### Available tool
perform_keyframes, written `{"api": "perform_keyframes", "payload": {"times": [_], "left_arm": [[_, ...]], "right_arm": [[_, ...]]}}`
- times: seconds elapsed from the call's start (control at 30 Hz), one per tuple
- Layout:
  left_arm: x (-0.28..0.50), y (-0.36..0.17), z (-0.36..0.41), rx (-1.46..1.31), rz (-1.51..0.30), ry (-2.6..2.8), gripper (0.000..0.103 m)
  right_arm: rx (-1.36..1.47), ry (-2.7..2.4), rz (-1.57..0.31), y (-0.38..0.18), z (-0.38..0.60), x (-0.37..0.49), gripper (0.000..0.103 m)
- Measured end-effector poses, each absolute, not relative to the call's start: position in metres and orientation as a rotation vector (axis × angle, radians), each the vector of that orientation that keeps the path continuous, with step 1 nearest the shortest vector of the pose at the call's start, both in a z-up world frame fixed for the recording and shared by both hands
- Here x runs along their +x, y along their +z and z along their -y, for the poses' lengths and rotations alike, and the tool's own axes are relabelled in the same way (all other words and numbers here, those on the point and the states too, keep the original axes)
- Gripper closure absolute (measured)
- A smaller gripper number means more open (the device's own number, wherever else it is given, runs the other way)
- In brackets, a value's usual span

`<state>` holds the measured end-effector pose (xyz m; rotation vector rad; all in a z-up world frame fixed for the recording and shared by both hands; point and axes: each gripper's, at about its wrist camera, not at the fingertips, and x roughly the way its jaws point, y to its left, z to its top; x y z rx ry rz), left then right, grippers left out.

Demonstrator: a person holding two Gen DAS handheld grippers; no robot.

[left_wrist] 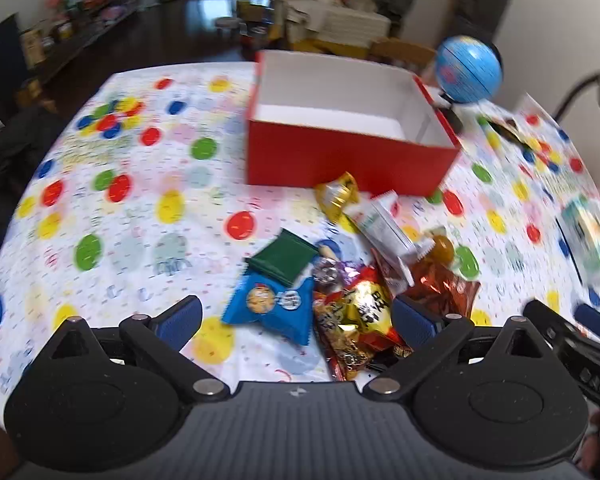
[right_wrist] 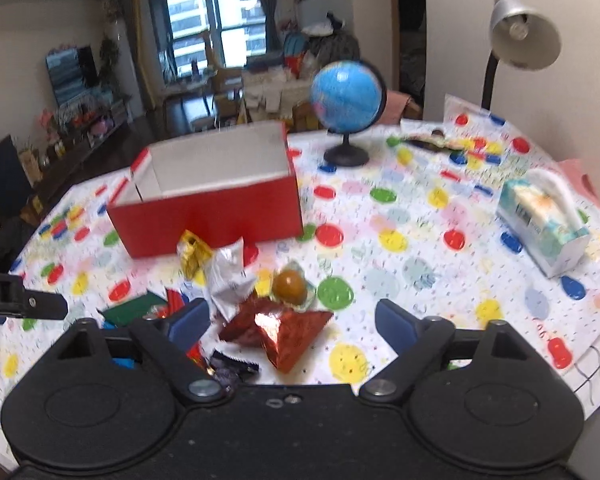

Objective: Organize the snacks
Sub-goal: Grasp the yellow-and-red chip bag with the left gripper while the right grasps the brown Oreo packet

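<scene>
left claw (left_wrist: 296, 316): spread over blue packet (left_wrist: 270, 308) | right claw (right_wrist: 292, 320): spread over red foil packet (right_wrist: 278, 330) | snack pile (left_wrist: 364, 264): on counter (left_wrist: 140, 216), 6 o'clock of red box (left_wrist: 340, 128)

A thin printed tablecloth (right_wrist: 400, 216) covers the table, smooth and faintly sheeny (plastic or paper, hard to tell). The far red box (left_wrist: 340, 156) looks like matt cardboard, white inside. The near snack wrappers are glossy: a crinkled copper foil pouch (right_wrist: 288, 332), a silvery packet (right_wrist: 230, 276), a smooth blue packet (left_wrist: 270, 308). The green packet (left_wrist: 284, 258) looks duller. At right, the tissue pack (right_wrist: 544, 224) wears shiny film; the globe (right_wrist: 346, 96) gleams.
</scene>
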<state>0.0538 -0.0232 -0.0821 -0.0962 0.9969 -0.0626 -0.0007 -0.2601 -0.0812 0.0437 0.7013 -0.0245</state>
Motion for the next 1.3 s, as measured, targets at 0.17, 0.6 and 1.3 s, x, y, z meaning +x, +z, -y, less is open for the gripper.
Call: {"api": "perform_keyframes", "payload": {"times": [0.17, 0.6, 1.3], "left_arm": [[0.067, -0.104, 0.042, -0.02, -1.035, -0.163, 0.002], [0.121, -0.163, 0.043, -0.209, -1.336, -0.187, 0.002], [0.133, -0.192, 0.046, -0.397, -1.439, -0.156, 0.025]], "right_arm": [[-0.098, 0.076, -0.779, -0.102, 0.256, 0.024, 0.02], [-0.324, 0.23, -0.887, -0.14, 0.244, 0.068, 0.024], [-0.367, 0.252, -0.954, -0.168, 0.243, 0.095, 0.051]]}}
